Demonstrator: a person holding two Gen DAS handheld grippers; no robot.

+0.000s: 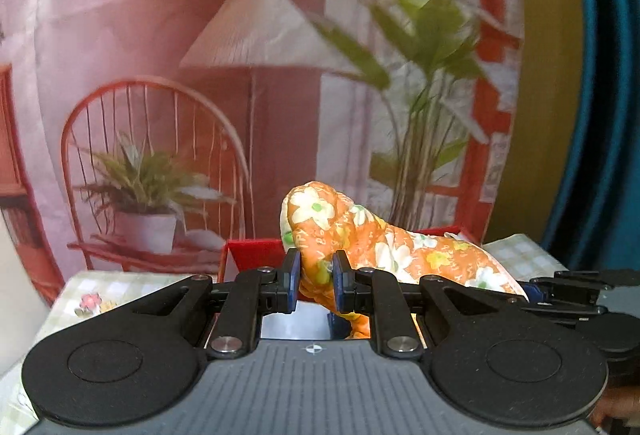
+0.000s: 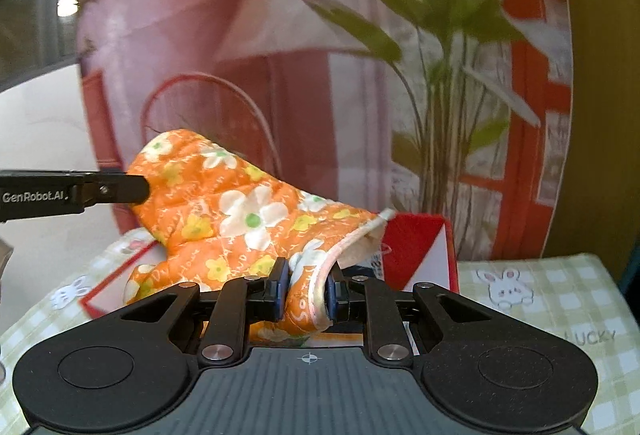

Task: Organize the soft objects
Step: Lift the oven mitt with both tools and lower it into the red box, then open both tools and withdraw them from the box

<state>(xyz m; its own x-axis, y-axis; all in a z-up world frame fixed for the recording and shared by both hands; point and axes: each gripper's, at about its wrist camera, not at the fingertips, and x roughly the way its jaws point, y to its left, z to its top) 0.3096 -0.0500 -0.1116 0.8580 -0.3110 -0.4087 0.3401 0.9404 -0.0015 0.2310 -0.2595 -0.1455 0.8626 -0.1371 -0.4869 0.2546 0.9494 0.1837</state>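
An orange oven mitt (image 1: 360, 239) with white and yellow flowers hangs between both grippers above a red and white box (image 1: 256, 253). My left gripper (image 1: 316, 285) is shut on the mitt near its fingertip end. My right gripper (image 2: 306, 293) is shut on the mitt's cuff edge (image 2: 320, 275), where the pale lining shows. In the right wrist view the mitt (image 2: 236, 211) stretches up to the left, where the left gripper (image 2: 72, 193) comes in from the side. The box (image 2: 420, 251) sits behind and under the mitt.
A green checked tablecloth (image 2: 540, 299) with rabbit prints covers the table. A printed backdrop (image 1: 240, 75) with a chair, lamp and plants stands right behind the box. A blue curtain (image 1: 604, 75) hangs at the right.
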